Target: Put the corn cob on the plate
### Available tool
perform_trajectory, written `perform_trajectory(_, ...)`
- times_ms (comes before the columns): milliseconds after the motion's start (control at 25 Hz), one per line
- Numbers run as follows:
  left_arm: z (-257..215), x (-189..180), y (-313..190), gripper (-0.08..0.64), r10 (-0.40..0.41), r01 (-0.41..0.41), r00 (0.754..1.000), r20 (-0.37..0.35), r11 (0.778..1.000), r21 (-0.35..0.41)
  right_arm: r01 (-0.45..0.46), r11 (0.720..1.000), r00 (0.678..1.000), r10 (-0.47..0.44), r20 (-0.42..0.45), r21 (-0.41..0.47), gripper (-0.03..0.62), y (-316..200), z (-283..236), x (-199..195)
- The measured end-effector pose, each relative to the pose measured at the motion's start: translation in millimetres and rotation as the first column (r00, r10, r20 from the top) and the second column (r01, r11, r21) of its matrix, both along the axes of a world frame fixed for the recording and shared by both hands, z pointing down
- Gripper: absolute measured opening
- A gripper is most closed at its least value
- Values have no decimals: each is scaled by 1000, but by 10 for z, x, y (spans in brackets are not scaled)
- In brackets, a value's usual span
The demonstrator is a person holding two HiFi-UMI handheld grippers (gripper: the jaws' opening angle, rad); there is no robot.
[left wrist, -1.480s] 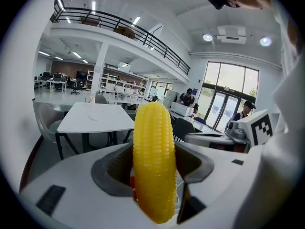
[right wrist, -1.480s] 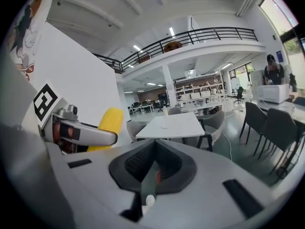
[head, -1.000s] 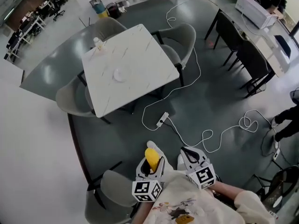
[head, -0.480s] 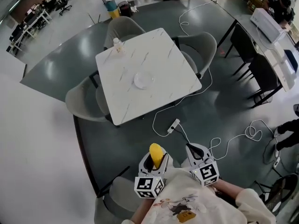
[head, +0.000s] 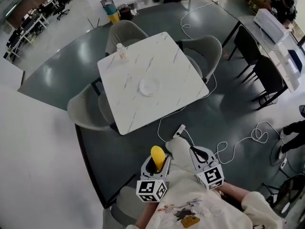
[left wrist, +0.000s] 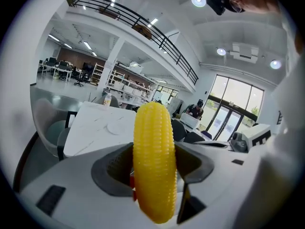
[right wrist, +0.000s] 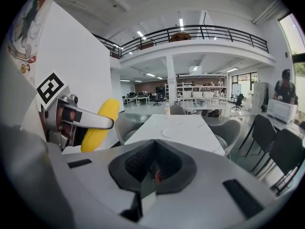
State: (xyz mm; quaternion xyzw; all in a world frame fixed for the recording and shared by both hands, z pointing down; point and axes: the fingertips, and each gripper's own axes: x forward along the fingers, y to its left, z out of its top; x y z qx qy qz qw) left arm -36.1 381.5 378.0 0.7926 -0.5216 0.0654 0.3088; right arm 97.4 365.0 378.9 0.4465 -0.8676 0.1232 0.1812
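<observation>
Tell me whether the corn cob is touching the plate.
Apart. The head view shows the corn cob clamped in the left gripper, while the plate lies on the table, with open floor between them.

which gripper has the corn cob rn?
The left gripper: its jaws are shut on the yellow corn cob, held upright. The right gripper has its jaws together with nothing between them.

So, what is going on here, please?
A person is some way from a white table, a gripper in each hand. The left gripper is shut on a yellow corn cob, held upright. The right gripper is shut and empty. The plate lies bare near the table's middle; the cob is not on it yet.
</observation>
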Motion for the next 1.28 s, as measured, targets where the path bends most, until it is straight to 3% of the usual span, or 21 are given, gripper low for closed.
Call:
perform_trajectory(320, 157, -129, -467, 253, -8, 8, 1000, 11, 1000, -30, 16, 999, 999, -14, 49, -38, 3, -572, 240, -228)
perform_trajectory(480, 156, -323, -1085, 253, -50, 50, 999, 1, 998, -34, 43, 999, 998, -43, 48, -12, 3, -1190, 186, -367)
perform_trajectory(800, 142, -396, -2249, 253, -32, 33, 999, 5, 998, -50, 58, 998, 995, -59, 78, 21, 3, -2437, -1, -461)
perform_trajectory(1040, 193, -451, -2806, 253, -60, 61, 998, 18, 996, -63, 74, 997, 993, -72, 95, -25, 3, -3065, 163, -519)
perform_trajectory(1280, 273, -396, -3178, 253, -77, 81, 996, 46, 992, -95, 210, 978, 973, -210, 91, 17, 3, -3438, 41, -721)
